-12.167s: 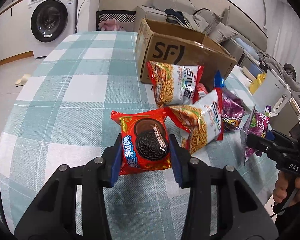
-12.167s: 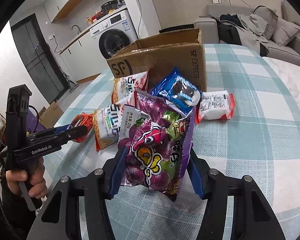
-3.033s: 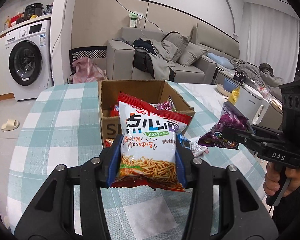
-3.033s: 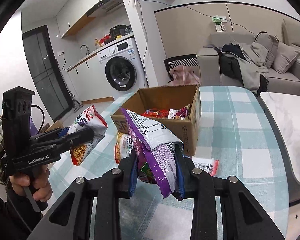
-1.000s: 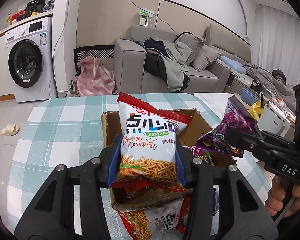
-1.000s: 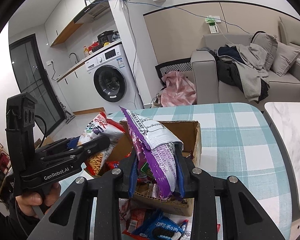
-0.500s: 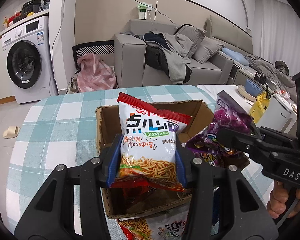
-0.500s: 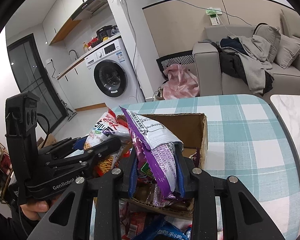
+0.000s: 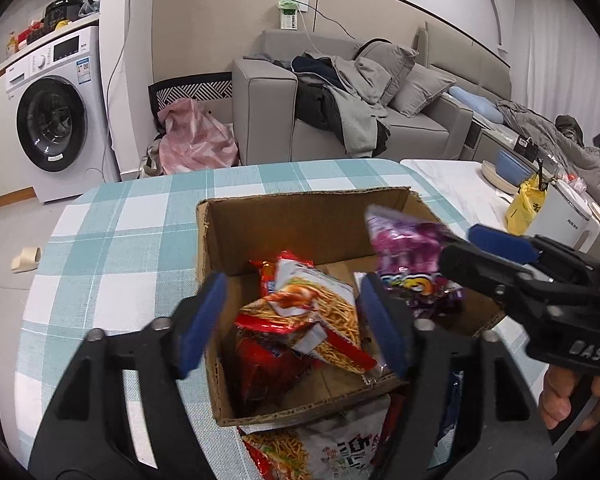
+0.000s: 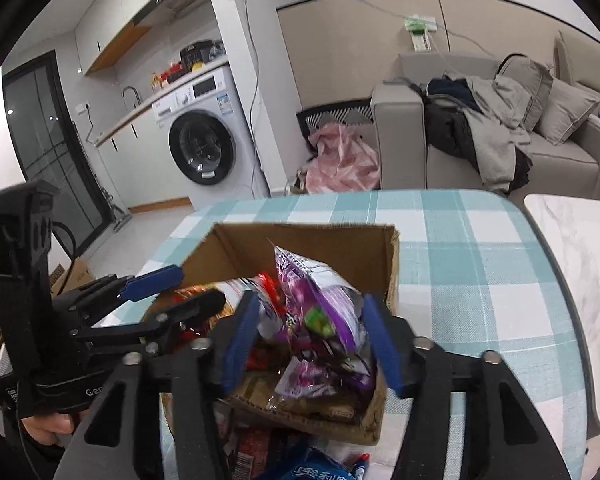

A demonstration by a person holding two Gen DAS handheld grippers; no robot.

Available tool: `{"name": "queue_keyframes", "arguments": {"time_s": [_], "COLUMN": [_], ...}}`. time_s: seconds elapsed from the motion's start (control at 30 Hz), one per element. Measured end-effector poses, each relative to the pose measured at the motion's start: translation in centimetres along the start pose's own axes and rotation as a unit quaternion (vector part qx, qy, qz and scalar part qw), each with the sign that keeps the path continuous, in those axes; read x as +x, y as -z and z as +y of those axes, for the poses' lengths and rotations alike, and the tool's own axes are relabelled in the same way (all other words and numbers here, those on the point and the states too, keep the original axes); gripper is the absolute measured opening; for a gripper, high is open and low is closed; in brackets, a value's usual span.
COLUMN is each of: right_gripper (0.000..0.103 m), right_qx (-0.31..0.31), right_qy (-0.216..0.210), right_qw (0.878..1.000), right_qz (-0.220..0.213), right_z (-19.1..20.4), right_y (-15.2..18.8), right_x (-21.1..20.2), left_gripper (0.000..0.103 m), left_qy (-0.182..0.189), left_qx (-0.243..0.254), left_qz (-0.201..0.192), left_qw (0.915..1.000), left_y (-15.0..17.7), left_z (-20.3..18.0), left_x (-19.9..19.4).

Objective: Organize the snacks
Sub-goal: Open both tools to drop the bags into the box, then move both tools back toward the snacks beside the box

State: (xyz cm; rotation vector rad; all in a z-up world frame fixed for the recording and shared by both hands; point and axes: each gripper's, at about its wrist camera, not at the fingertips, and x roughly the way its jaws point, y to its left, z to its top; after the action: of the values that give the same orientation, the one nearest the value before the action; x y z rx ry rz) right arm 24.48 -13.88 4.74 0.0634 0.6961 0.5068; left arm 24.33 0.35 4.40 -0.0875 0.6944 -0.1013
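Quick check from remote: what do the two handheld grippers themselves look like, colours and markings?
Both are black plastic with blue finger pads and silver pivot bolts. The right gripper shows white "DAS" lettering on its body; the left gripper shows white lettering starting "Gen" and a dark cable behind its upright handle.

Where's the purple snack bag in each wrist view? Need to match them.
Left wrist: purple snack bag at right of centre, over the cardboard box's right side, by the right gripper.
Right wrist: lower centre, between that gripper's opening jaws, pads clear of it.
Shared landmark: washing machine.
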Motion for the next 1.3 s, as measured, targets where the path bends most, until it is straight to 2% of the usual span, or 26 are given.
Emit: {"name": "queue_keyframes", "arguments": {"time_s": [0.03, 0.07, 0.13, 0.17, 0.2, 0.23, 0.53, 0.77, 1.17, 1.3], "right_gripper": [0.085, 0.089, 0.092, 0.099, 0.103, 0.103, 0.103, 0.103, 0.103, 0.103], "right_qx": [0.001, 0.002, 0.003, 0.003, 0.004, 0.005, -0.018, -0.037, -0.044, -0.041], "right_qy": [0.004, 0.009, 0.016, 0.020, 0.022, 0.024, 0.014, 0.004, 0.000, -0.005], "right_qw": [1.000, 1.000, 0.999, 0.999, 0.999, 0.999, 0.999, 0.999, 0.999, 0.999], "right_qz": [-0.005, -0.016, -0.032, -0.038, -0.041, -0.043, -0.047, -0.037, -0.027, -0.025], "right_z": [-0.1, -0.2, -0.5, -0.6, -0.7, -0.8, -0.3, 0.6, 1.3, 1.0], "right_y": [-0.1, -0.1, -0.2, -0.1, -0.1, -0.1, 2.2, 4.8, 8.0, 8.7], "right_x": [-0.5, -1.2, -2.5, -3.1, -3.6, -4.2, -8.3, -9.8, -10.0, -9.8], "left_gripper": [0.076, 0.082, 0.086, 0.091, 0.100, 0.102, 0.102, 0.102, 0.102, 0.102], "left_qy": [0.001, 0.001, -0.001, 0.000, -0.001, -0.005, -0.017, -0.023, -0.008, -0.018], "left_qx": [-0.002, -0.004, -0.007, -0.006, -0.003, -0.003, -0.016, -0.025, -0.026, -0.017], "left_qz": [-0.002, -0.003, -0.007, -0.010, -0.013, -0.018, -0.042, -0.050, -0.042, -0.045], "left_qw": [1.0000, 1.0000, 0.9999, 0.9999, 0.9999, 0.9998, 0.9989, 0.9982, 0.9988, 0.9987], "left_y": [0.0, 0.0, 0.0, 0.1, 0.2, 0.3, 3.2, 6.3, 9.2, 9.2], "left_z": [0.1, 0.2, 0.2, 0.1, 0.0, 0.0, 0.1, 0.5, -0.6, -1.2], "left_x": [-0.3, -0.7, -1.7, -2.2, -2.9, -3.4, -8.8, -12.2, -13.1, -12.9]}}
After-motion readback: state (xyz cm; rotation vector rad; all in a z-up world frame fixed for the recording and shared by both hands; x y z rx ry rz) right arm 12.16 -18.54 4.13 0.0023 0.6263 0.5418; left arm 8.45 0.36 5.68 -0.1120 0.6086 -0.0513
